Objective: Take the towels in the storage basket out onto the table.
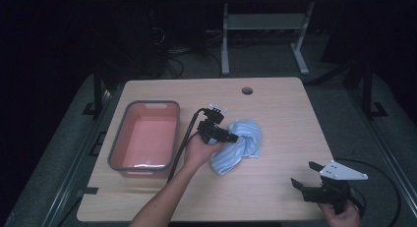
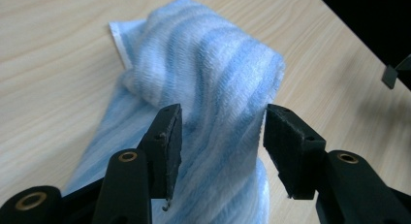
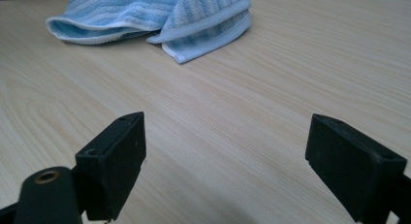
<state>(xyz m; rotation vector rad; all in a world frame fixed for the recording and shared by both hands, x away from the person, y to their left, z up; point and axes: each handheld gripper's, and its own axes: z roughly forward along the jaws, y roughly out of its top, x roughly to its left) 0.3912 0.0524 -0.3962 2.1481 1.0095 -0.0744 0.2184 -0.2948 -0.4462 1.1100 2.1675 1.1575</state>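
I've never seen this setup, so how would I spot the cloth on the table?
On the wooden table, look right of the pink tub. The towel lies crumpled mid-table at the left gripper: soft, light blue with paler stripes.

We see a light wooden table (image 1: 275,187) with a round cable hole (image 1: 247,91) near its far edge. On its left part sits a pink tub (image 1: 146,137) with a grey rim, and a blue-and-white striped towel (image 1: 239,143) lies bunched near the middle. Beyond the table, on the dark floor, we make out a grey desk frame (image 1: 265,28) and loose cables (image 1: 172,55).
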